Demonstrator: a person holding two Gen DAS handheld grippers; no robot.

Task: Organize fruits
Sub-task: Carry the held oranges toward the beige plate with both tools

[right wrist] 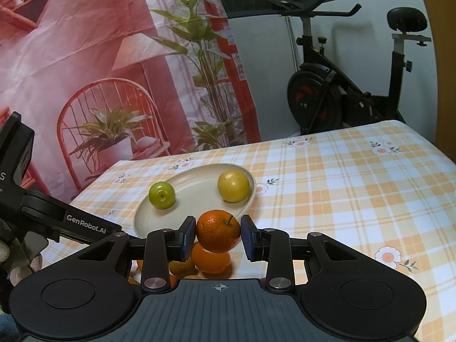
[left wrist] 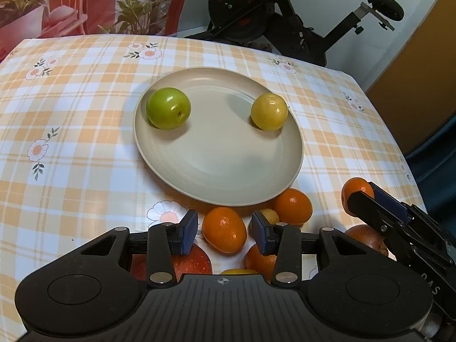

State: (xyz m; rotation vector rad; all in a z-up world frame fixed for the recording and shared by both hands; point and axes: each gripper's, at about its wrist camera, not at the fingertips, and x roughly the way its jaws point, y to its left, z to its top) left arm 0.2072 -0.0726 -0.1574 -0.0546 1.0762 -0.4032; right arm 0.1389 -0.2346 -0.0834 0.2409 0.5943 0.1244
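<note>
On the desk: a cream plate (left wrist: 199, 176) sits on the checked cloth, and a pile of loose fruit lies just beside its near rim.
Done so far: two fruits are on the plate, a green fruit (left wrist: 168, 107) on one side and a yellow fruit (left wrist: 269, 111) on the other, well apart.
Right tongs (right wrist: 218, 238): closed on an orange with a stem (right wrist: 218, 230), held up in the air over the pile, near the plate's edge (it looks like the next one to go in).
Left tongs (left wrist: 225, 232): partly open and gripping nothing; a loose orange (left wrist: 224, 229) lies between its blue pads (left wrist: 189, 232) but they do not press it.
Left to do: most of the job, I think. Another orange (left wrist: 293, 205) touches the plate's rim, a red apple (left wrist: 189, 260) hides under the left tongs, and more orange and yellow fruit sits low in the pile (partly hidden, so I cannot count it).
How far along: early, with more fruit off the plate than on it.
</note>
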